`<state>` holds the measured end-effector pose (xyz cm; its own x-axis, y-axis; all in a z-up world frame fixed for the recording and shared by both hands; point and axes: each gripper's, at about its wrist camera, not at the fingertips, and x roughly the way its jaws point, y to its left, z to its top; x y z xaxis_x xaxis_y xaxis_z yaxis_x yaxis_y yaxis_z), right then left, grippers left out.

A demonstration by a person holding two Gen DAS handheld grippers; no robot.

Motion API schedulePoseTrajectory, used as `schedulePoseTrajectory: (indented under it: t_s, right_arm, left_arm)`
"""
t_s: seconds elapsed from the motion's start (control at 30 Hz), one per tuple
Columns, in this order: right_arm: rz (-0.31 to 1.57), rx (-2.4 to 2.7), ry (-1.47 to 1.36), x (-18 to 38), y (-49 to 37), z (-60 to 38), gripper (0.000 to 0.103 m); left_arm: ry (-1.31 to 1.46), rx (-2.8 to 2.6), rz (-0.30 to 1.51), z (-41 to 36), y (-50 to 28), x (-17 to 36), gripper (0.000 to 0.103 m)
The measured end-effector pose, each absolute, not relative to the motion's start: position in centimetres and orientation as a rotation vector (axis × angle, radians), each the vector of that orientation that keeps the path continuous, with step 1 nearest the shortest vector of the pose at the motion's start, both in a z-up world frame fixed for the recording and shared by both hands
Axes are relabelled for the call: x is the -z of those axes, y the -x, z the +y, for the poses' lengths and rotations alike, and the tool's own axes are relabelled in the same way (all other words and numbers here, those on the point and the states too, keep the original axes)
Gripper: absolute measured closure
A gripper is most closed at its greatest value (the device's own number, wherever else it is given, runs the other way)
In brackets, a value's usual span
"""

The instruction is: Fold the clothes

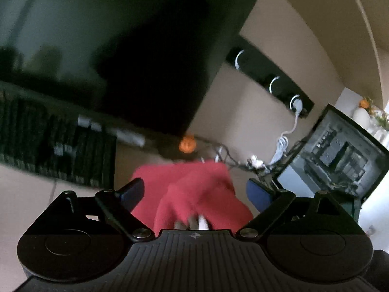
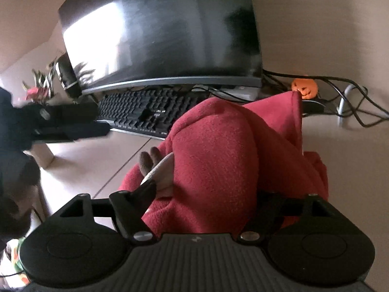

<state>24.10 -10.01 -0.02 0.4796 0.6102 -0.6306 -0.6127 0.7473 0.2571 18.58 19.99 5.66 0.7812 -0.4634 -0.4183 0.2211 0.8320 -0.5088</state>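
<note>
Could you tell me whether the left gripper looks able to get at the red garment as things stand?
Probably yes: the left gripper stands open with the red garment lying directly ahead between its fingers, nothing in front of it.

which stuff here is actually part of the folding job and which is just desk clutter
Part of the job:
red fleece garment
left gripper, open
right gripper, fleece bunched between its fingers

Just lying about:
monitor
keyboard
orange pumpkin toy
cables
potted plant
</note>
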Motion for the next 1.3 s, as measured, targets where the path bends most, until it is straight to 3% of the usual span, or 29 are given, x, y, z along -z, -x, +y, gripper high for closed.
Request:
schedulePoseTrajectory:
  t_s: [0.1,0.23,0.4,0.47,0.53,0.6,0.7,0.8,1.0,1.07,1.13,1.2,1.3]
  right_arm:
    - [0.758,-0.792,0.004,-1.1,-23.4,-12.1,0.02]
    - [0.676,-0.742,-0.083,-3.2,-22.4,-17.0,0.0]
    - [0.726,-0.45,-0.076,-0.2,-24.7,-20.3,0.001]
    - [0.774,-0.465,-0.14,1.4,-25.4,-20.8,0.009]
    - [0.758,-0.539,-0.246,1.2,-24.8,-21.2,0.027]
    - [0.691,-0.586,-0.265,0.0,-23.7,-21.0,0.029]
    - [0.598,-0.68,-0.244,-2.3,-22.4,-20.1,0.027]
    - [0.571,-0.738,-0.224,-3.4,-22.7,-18.5,0.007]
    - [0.648,-0.684,-0.163,-0.3,-26.8,-14.8,0.005]
    - [0.701,-0.667,-0.172,1.4,-27.4,-14.8,0.01]
    - [0.732,-0.68,-0.222,2.2,-27.2,-15.6,0.032]
    - [0.713,-0.708,-0.251,1.8,-26.1,-16.9,0.046]
    - [0.677,-0.717,-0.263,0.8,-25.2,-17.3,0.054]
  left_arm:
    - [0.479,0.39,0.63,18.8,-19.5,-3.8,0.008]
    - [0.462,0.325,0.738,17.4,-20.5,-1.0,0.009]
    - [0.477,0.275,0.777,17.5,-20.6,0.6,0.009]
    - [0.463,0.267,0.772,17.7,-20.3,0.3,0.009]
    - [0.444,0.266,0.767,17.7,-20.1,-0.2,0.008]
    - [0.43,0.267,0.768,17.6,-19.9,-0.4,0.008]
    - [0.413,0.279,0.762,17.4,-19.6,-0.7,0.008]
    - [0.404,0.286,0.76,17.2,-19.5,-0.6,0.008]
    - [0.436,0.31,0.751,17.4,-19.4,0.3,0.006]
    - [0.459,0.314,0.752,17.6,-19.6,0.9,0.006]
    - [0.48,0.305,0.742,17.7,-19.6,1.2,0.006]
    - [0.511,0.302,0.721,17.7,-19.4,1.1,0.006]
    - [0.558,0.345,0.684,17.4,-18.9,0.3,0.006]
